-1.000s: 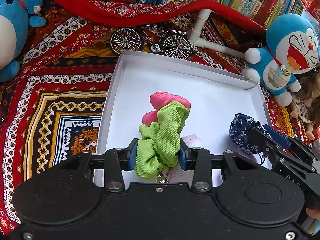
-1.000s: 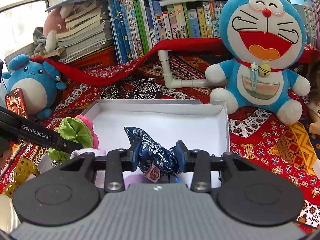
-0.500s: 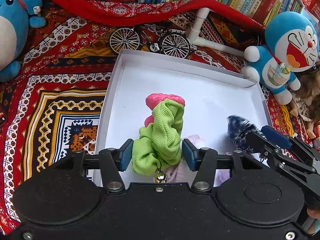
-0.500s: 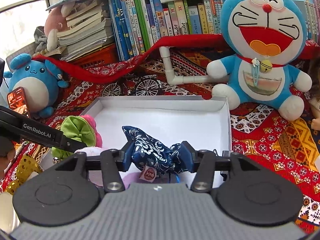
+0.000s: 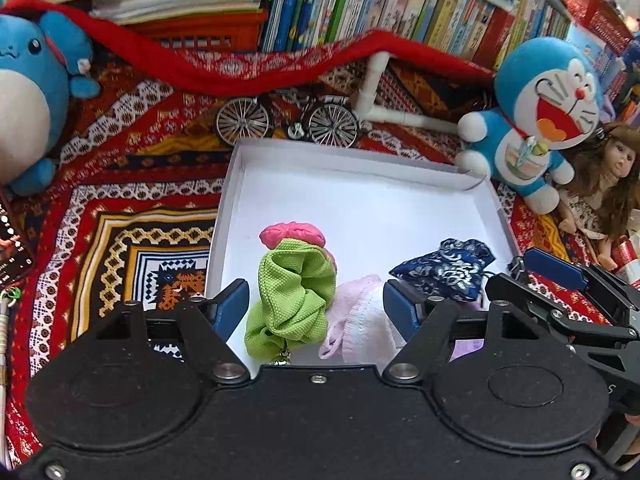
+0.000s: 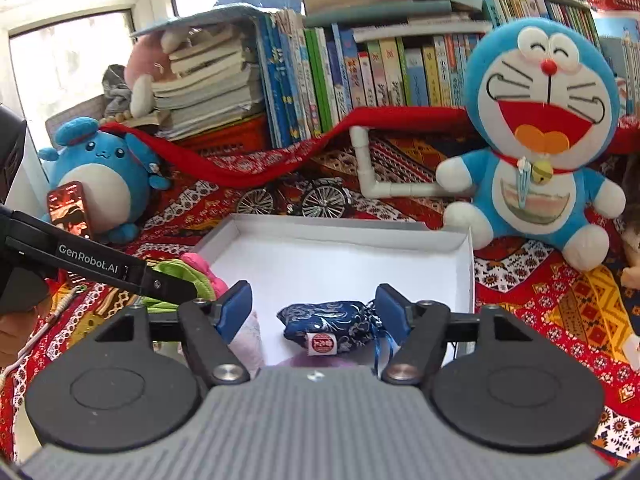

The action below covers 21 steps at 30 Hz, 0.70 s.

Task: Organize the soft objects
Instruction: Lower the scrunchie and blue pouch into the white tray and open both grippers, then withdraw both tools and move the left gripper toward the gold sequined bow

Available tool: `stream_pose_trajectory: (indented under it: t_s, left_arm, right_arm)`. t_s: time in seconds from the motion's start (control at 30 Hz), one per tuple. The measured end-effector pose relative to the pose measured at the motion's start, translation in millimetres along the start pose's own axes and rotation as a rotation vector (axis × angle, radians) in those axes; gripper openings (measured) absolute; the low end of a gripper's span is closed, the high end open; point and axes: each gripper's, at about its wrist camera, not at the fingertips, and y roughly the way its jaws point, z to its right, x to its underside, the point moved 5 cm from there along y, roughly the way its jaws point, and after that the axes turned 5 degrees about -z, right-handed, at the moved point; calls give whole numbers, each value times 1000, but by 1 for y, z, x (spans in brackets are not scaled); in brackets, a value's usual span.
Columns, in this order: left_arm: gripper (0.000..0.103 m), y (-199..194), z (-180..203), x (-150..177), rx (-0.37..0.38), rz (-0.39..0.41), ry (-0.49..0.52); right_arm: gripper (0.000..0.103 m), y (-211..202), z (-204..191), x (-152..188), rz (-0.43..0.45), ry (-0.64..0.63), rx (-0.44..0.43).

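Both tools letting go over the white box (image 5: 486, 196)

Left tool (image 5: 316, 306) widening off the green scrunchie (image 5: 294, 296), right tool (image 6: 314, 312) widening off the blue pouch (image 6: 326, 322); next, I judge, lift clear.

Each camera sits behind its claw, looking forward and down, close over the white box (image 5: 486, 196). Both views share it
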Motion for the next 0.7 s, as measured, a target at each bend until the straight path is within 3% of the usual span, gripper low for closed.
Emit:
stream_pose_trajectory:
  t_s: [0.7]
  left_arm:
    - [76, -72, 2, 55, 58, 159, 57]
  right_arm:
    - [95, -70, -24, 19, 128, -105, -49]
